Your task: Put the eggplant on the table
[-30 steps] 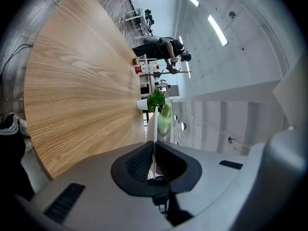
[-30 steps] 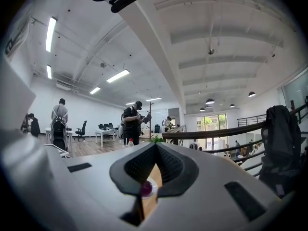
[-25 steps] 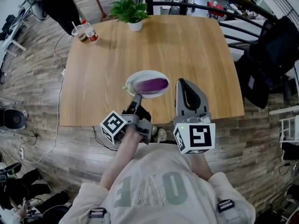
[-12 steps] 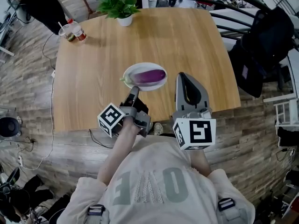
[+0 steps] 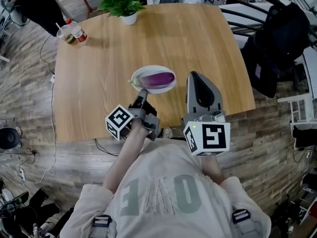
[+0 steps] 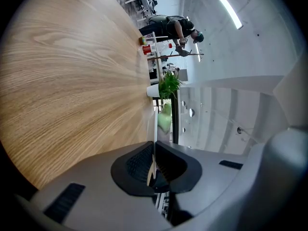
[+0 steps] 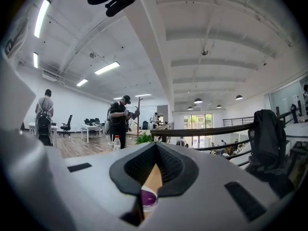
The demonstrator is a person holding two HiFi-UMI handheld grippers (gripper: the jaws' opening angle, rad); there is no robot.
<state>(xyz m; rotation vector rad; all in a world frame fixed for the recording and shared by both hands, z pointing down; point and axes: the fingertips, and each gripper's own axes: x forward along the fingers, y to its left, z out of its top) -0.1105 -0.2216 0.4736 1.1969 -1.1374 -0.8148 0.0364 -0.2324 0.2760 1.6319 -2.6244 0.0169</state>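
Observation:
A purple eggplant (image 5: 159, 78) with a green stem lies on a white plate (image 5: 152, 68) on the wooden table (image 5: 99, 83). My left gripper (image 5: 142, 92) is shut, with its tips at the plate's near-left rim; I cannot tell whether they touch it. In the left gripper view (image 6: 153, 162) the plate's rim (image 6: 155, 129) and the eggplant's green stem (image 6: 165, 118) show just ahead of the jaws. My right gripper (image 5: 193, 75) is shut and points level, just right of the plate. In the right gripper view (image 7: 153, 177) the eggplant (image 7: 147, 196) shows through the slit between the jaws.
A potted plant (image 5: 121, 4) stands at the table's far edge, with a cup and a bottle (image 5: 72, 32) at the far left corner. A dark jacket (image 5: 277, 38) hangs by the curved railing on the right. A person (image 7: 119, 119) stands beyond the table.
The left gripper has sunk a little and edged forward at the plate's near rim. The right gripper and the eggplant have kept their places. The head view has shifted slightly.

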